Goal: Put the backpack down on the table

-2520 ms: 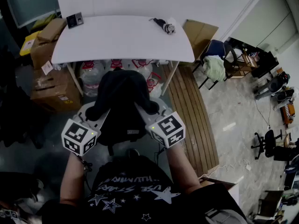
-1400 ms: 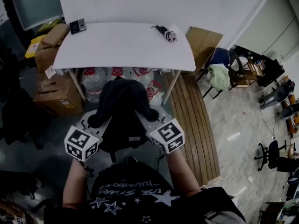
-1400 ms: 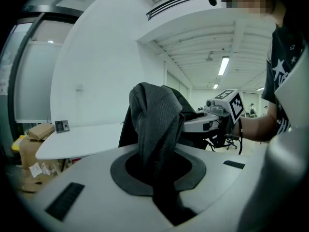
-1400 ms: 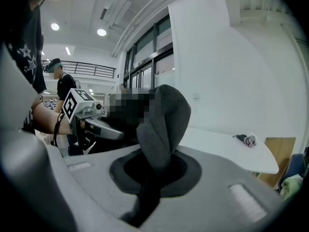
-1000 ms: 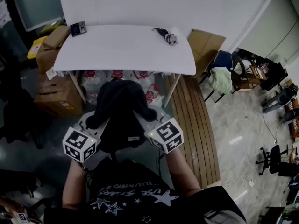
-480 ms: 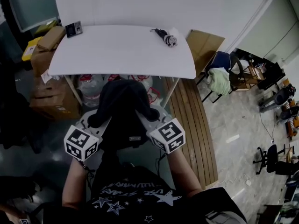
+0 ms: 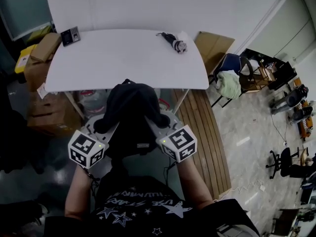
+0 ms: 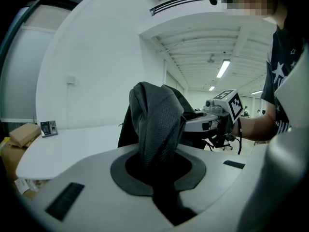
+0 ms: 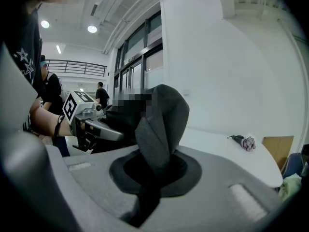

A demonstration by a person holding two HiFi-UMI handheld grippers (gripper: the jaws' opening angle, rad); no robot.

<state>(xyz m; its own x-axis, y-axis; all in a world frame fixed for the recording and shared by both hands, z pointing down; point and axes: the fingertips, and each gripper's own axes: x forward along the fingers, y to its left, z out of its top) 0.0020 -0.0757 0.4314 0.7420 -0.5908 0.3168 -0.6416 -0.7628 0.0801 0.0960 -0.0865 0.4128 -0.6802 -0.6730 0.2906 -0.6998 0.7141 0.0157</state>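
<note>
A black backpack (image 7: 129,113) hangs in the air between my two grippers, its top overlapping the near edge of the white table (image 7: 123,58). My left gripper (image 7: 102,124) is shut on the backpack's left shoulder strap (image 8: 157,129). On the other side my right gripper (image 7: 157,121) is shut on the right strap (image 9: 157,129). In the left gripper view the backpack (image 8: 159,115) fills the middle, with the right gripper behind it. The right gripper view shows the backpack (image 9: 140,117) with the left gripper beyond it.
A small dark and pink bundle (image 7: 174,41) lies at the table's far right, and a small black device (image 7: 69,35) at its far left corner. Cardboard boxes (image 7: 42,95) stand left of the table, water bottles (image 7: 91,100) under it. Chairs (image 7: 232,75) are at the right.
The table has drawn nearer: both grippers and the hanging backpack have moved forward, and the backpack's top now overlaps the table's near edge. Both grips are unchanged.
</note>
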